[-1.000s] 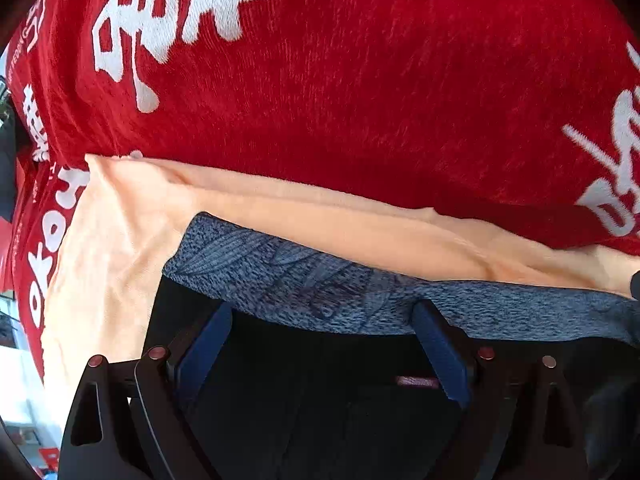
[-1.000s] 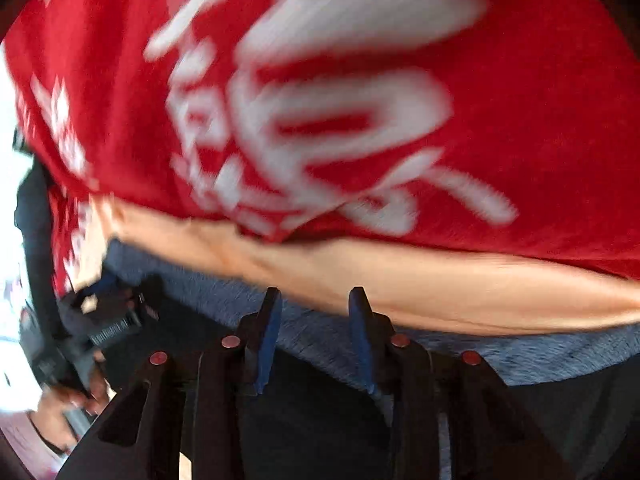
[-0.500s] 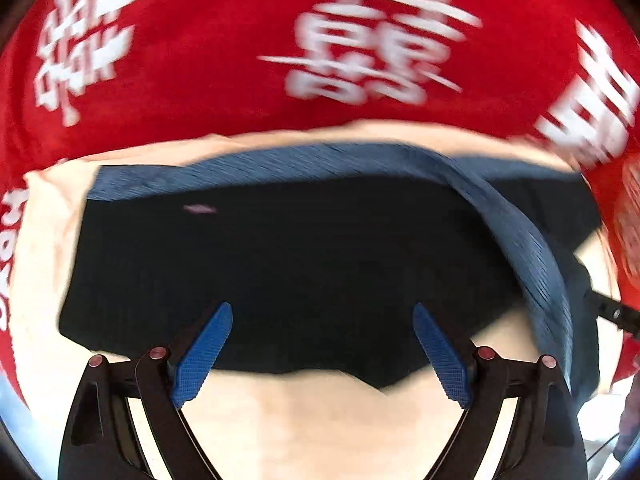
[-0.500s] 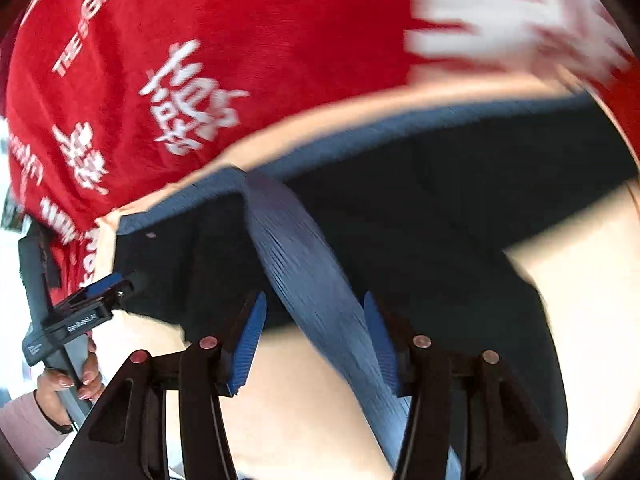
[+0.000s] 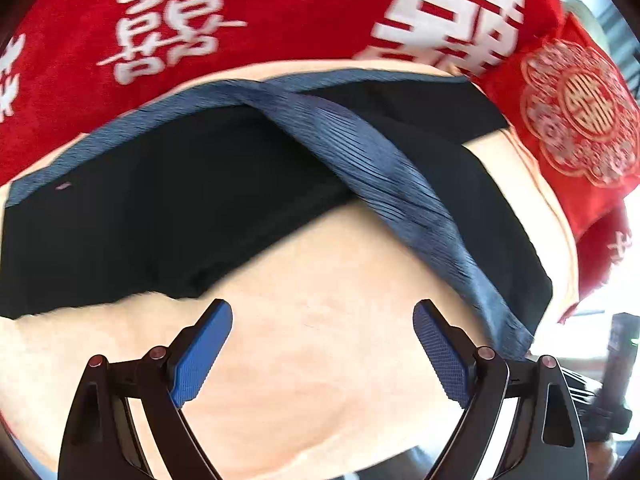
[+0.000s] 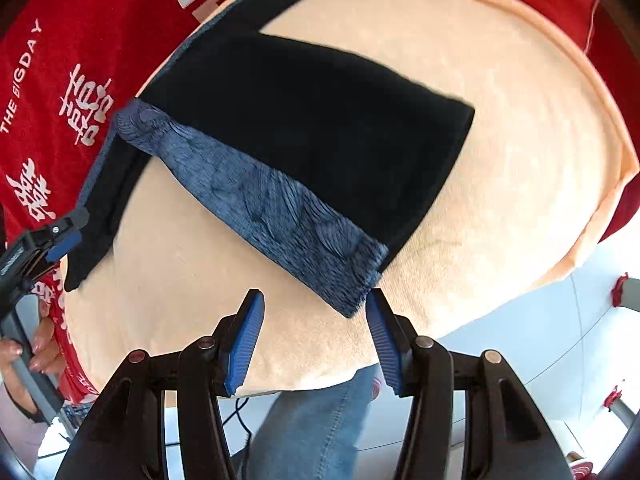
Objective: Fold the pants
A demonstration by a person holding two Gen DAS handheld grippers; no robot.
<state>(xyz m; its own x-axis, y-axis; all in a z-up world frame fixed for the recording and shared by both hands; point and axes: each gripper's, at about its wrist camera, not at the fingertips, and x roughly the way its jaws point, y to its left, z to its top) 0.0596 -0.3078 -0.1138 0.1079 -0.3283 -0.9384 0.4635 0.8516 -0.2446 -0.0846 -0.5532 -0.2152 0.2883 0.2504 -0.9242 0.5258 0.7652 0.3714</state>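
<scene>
Black pants (image 5: pixel 168 216) with a blue-grey waistband (image 5: pixel 384 184) lie on a peach towel (image 5: pixel 320 360). One end is folded over, so the waistband runs diagonally across the black fabric (image 6: pixel 320 120). My left gripper (image 5: pixel 322 344) is open and empty, held above the bare towel in front of the pants. My right gripper (image 6: pixel 314 320) is open and empty, its fingertips just short of the waistband's near end (image 6: pixel 352 280). The left gripper's blue tip shows at the left edge of the right wrist view (image 6: pixel 64 236).
A red cloth with white characters (image 5: pixel 240 12) covers the surface under the towel. A red embroidered cushion (image 5: pixel 576 108) lies at the right. The towel's front edge (image 6: pixel 560 272) hangs over the table. The person's jeans (image 6: pixel 320 420) and hand (image 6: pixel 36 344) are below.
Both grippers have pulled back from the pants. The right gripper has let go of the waistband and opened wider. The folded waistband now lies flat on the towel.
</scene>
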